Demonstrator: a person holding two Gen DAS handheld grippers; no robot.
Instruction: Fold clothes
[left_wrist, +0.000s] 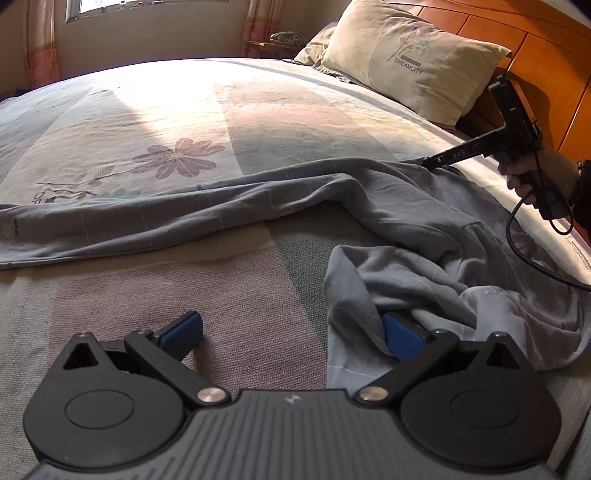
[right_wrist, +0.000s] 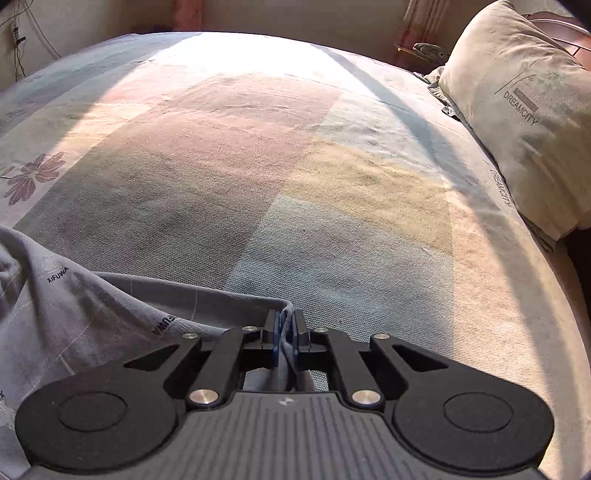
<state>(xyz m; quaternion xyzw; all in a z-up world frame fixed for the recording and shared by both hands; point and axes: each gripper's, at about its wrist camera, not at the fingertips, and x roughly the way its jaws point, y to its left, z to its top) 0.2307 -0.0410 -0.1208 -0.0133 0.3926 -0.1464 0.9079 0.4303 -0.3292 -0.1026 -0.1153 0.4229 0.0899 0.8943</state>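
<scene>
A bed (left_wrist: 258, 110) with a patchwork cover carries the work. Nearest, the left gripper (left_wrist: 291, 332) has its fingers wide apart, the right one tucked under a bunched fold of the grey garment (left_wrist: 406, 221) — likely seeking a hold. Farther, at 2 o'clock, the right gripper (right_wrist: 285, 325) is clamped on its edge, probably to spread it. Beyond sits a pillow (left_wrist: 413, 59).

One grey garment (left_wrist: 258, 206) lies on one bed (left_wrist: 184, 110). I count two pillows: one in front (left_wrist: 413, 62), one behind it (left_wrist: 314, 48). I hold two grippers, left (left_wrist: 291, 332) and right (right_wrist: 285, 326).
</scene>
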